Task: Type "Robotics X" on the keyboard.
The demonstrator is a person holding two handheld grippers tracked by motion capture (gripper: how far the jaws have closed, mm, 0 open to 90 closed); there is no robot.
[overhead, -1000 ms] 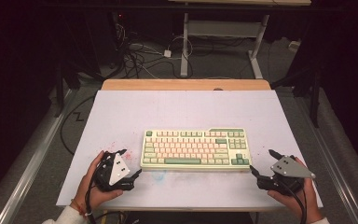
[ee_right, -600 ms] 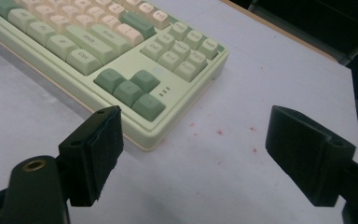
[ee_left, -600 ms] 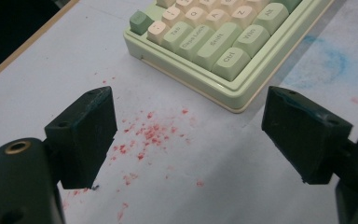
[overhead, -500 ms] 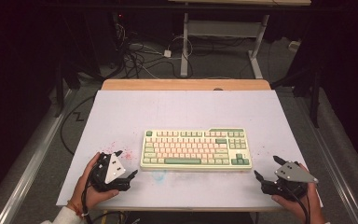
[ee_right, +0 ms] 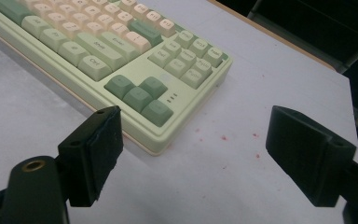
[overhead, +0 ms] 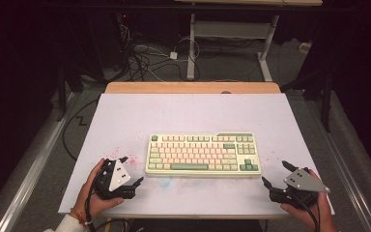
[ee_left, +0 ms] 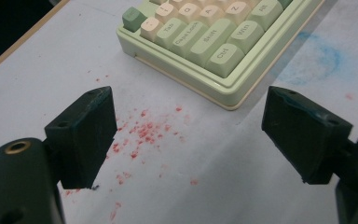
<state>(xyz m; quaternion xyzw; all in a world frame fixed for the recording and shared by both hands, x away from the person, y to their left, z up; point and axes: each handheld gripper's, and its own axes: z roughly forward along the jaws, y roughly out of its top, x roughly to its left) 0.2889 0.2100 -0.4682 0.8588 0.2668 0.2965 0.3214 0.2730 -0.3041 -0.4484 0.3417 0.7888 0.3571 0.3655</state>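
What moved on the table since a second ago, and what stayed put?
The right gripper slid back toward the person's edge of the table, a little away from the keyboard. The left gripper barely shifted. Both are open and empty, as before. The keyboard has not moved.

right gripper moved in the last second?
Yes. In the high view the right gripper has pulled back toward the table's near edge, away from the keyboard's right end, which stays put.
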